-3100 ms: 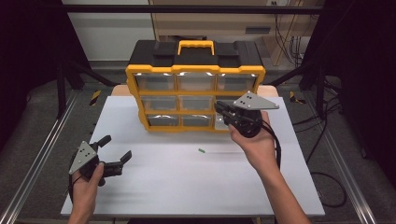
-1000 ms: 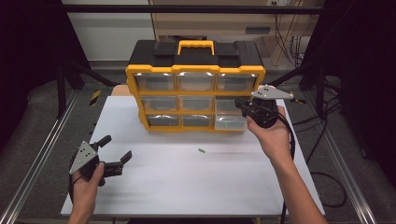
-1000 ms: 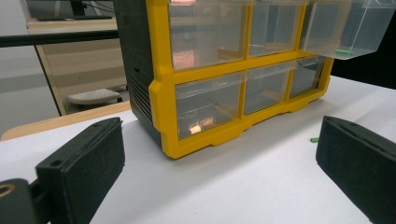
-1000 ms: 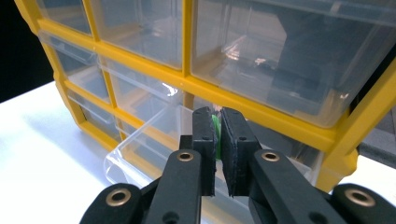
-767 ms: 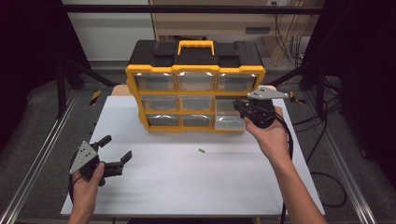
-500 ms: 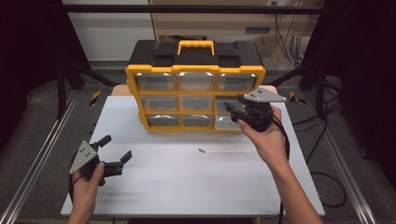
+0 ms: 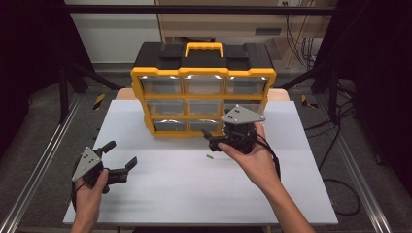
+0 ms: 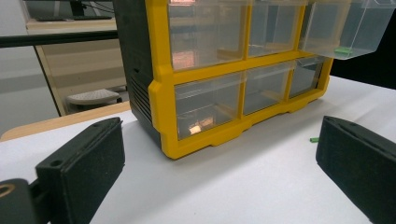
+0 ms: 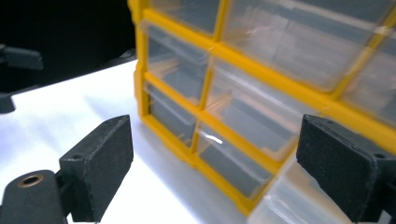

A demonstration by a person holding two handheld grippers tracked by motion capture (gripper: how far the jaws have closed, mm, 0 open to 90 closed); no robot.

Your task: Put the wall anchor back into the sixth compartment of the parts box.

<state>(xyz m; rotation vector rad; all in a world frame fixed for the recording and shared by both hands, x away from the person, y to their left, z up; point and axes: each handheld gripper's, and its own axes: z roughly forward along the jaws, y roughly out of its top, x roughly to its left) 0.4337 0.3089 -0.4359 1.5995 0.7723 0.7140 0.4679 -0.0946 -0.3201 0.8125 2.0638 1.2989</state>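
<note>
Cabinet: we find a yellow-and-black drawer organizer point(image 7: 203, 87) standing upright at the far middle of the white table point(image 7: 194, 194), with a yellow carry handle on top and three rows of clear drawers.

Pulled drawer: in the left gripper view, one clear drawer point(image 8: 348, 28) at the cabinet's right column juts out beyond the yellow frame; a small green piece point(image 8: 343, 50) lies inside it near its front edge.

Loose part: we note another small green part point(image 7: 210, 157) lying on the table, just near of the cabinet and left of the right hand.

Right gripper: the right gripper point(image 7: 214, 141) is held in front of the cabinet's lower right drawers, pointing left across the table. Its jaws have just been opening; in its own view they stand wide apart with nothing between the pads, so it is released. The lower drawers show blurred beyond them.

Right hand: the right hand point(image 7: 250, 158) holds that gripper from the near side, its cable trailing down the wrist.

Left gripper: the left gripper point(image 7: 121, 162) rests at the near left of the table, well apart from the cabinet, jaws spread and empty, likewise released.

Left hand: the left hand point(image 7: 90, 194) grips its body from the near edge.
</note>
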